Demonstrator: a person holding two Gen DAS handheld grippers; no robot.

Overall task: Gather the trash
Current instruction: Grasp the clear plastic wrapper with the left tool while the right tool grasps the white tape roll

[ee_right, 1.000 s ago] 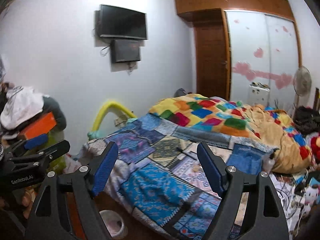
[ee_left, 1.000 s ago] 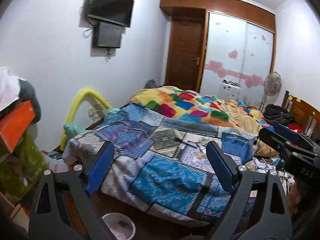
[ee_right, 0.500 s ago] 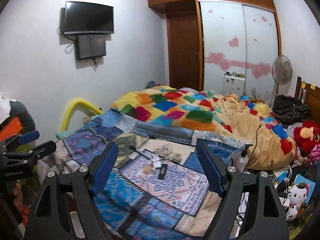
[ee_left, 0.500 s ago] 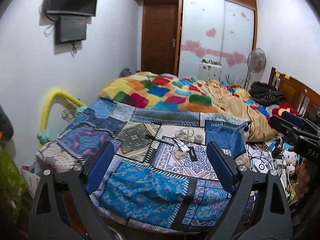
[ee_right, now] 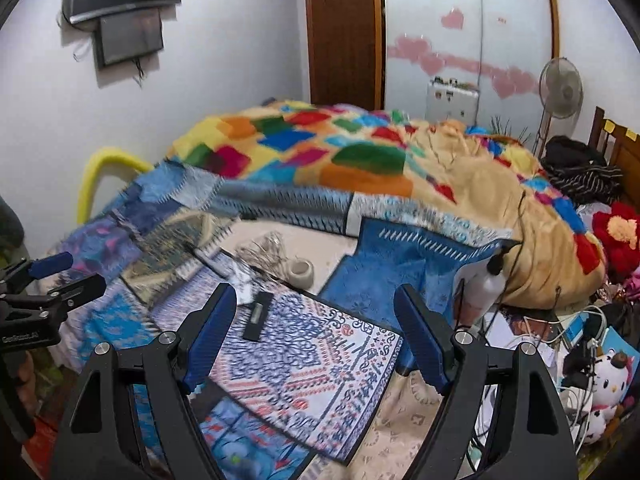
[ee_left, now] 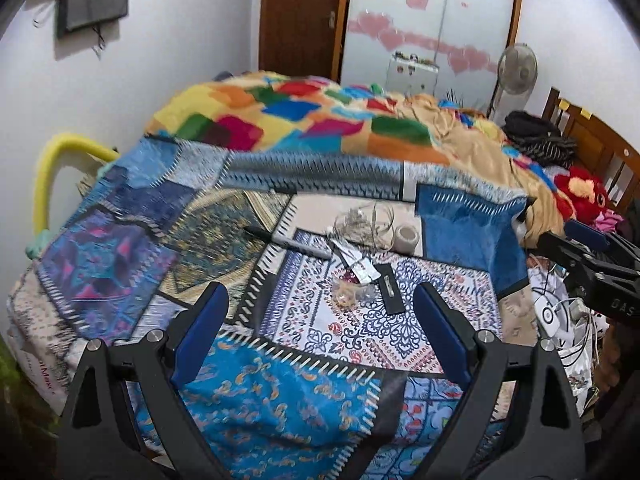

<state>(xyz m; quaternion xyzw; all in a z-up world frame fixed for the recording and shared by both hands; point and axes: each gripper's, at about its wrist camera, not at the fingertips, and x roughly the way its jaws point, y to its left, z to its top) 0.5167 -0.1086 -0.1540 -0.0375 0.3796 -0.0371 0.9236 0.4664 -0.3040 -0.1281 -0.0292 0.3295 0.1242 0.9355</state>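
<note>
Small litter lies in the middle of the patchwork bed cover point(ee_left: 276, 396): a crumpled clear wrapper point(ee_left: 348, 294), a white paper strip point(ee_left: 360, 266), a flat black strip point(ee_left: 390, 289), a tangle of thin wire point(ee_left: 360, 220), a small tape roll point(ee_left: 406, 236) and a black marker point(ee_left: 288, 242). The black strip point(ee_right: 258, 316), wire tangle point(ee_right: 266, 250) and tape roll point(ee_right: 301, 271) show in the right wrist view too. My left gripper point(ee_left: 320, 336) is open and empty, above the bed short of the litter. My right gripper point(ee_right: 316, 334) is open and empty, to the litter's right.
A colourful blanket point(ee_left: 304, 120) is heaped at the far side of the bed. Cables, a spray bottle point(ee_right: 484, 286) and soft toys point(ee_right: 608, 372) crowd the floor on the right. A fan point(ee_right: 560, 88), wardrobe point(ee_left: 432, 24) and door point(ee_left: 300, 16) stand behind.
Both grippers have moved forward and tilted down over the bed. The litter now looks larger and sits closer between the fingers. Both stay open.
</note>
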